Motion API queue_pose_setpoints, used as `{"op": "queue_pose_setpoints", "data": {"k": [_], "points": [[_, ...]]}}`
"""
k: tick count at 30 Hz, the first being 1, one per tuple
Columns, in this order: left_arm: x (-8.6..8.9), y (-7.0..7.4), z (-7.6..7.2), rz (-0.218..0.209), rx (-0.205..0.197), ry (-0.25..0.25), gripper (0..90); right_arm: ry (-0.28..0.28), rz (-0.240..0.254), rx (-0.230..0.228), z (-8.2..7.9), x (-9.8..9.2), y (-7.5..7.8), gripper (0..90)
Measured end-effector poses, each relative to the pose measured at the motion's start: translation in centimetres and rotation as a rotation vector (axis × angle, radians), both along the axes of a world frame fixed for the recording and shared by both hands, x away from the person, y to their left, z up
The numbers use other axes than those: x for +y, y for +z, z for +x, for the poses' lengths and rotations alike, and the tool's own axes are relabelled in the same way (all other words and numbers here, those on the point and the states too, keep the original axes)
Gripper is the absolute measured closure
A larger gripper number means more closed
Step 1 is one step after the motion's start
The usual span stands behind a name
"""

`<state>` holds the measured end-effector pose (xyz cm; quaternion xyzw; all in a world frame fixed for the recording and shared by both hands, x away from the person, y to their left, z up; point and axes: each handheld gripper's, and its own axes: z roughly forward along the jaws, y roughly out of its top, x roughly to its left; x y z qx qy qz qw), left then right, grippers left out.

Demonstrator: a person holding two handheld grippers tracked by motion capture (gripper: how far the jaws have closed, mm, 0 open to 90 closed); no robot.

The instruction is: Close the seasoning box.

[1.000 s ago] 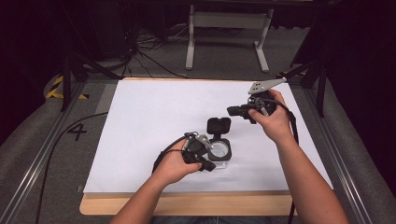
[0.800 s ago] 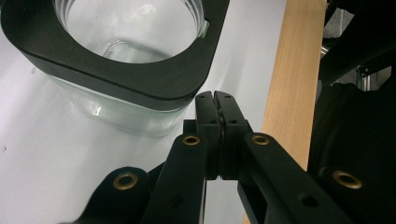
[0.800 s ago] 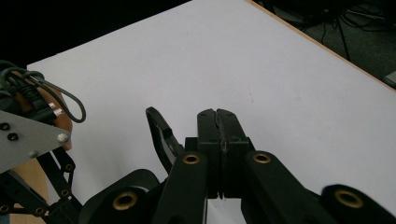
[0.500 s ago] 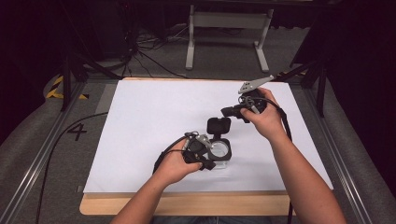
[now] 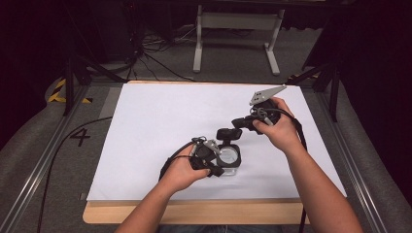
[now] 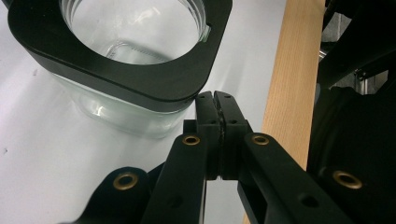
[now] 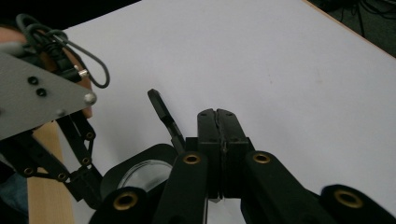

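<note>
A clear glass jar [image 5: 229, 156] with a black square collar stands on the white sheet [image 5: 160, 116]; its black lid [image 5: 228, 133] is tipped up at the far side. My left gripper [image 5: 218, 171] is shut with nothing in it. In the left gripper view its tips [image 6: 215, 97] rest just under the jar's collar [image 6: 140, 81]. My right gripper [image 5: 237, 123] hovers behind the jar, jaws shut and empty. In the right gripper view its tips [image 7: 218, 114] are over bare sheet, with the lid [image 7: 163, 116] edge-on to their left and the jar mouth [image 7: 142, 175] below.
The white sheet lies on a wooden board [image 5: 194, 213] whose front edge runs near the person's forearms. Metal rails [image 5: 34, 179] flank the table. A grey stand [image 5: 235, 22] and cables [image 5: 145, 53] are on the floor beyond.
The right hand has drifted slightly left and nearer the jar's raised lid. The left hand and the jar have stayed put.
</note>
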<state>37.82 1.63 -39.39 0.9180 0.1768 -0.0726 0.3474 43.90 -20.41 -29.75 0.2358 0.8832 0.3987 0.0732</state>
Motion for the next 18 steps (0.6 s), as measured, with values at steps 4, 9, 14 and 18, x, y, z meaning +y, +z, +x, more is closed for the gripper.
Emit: {"op": "queue_pose_setpoints", "data": {"k": [4,9,14,18], "points": [[0.0,0.0,0.0,0.003,0.002,-0.003,90.0,0.032,-0.008,0.001,-0.9,0.1,-0.3,90.0],[0.0,0.0,0.0,0.007,-0.002,-0.002,90.0,0.051,-0.021,0.005,-2.0,0.2,-0.8,90.0],[0.0,0.0,0.0,0.003,0.003,-0.001,90.0,0.073,-0.043,0.020,-3.0,0.4,-1.4,90.0],[0.0,0.0,0.0,0.005,-0.003,-0.004,90.0,0.086,-0.059,0.031,-3.5,0.5,-2.0,90.0]]}}
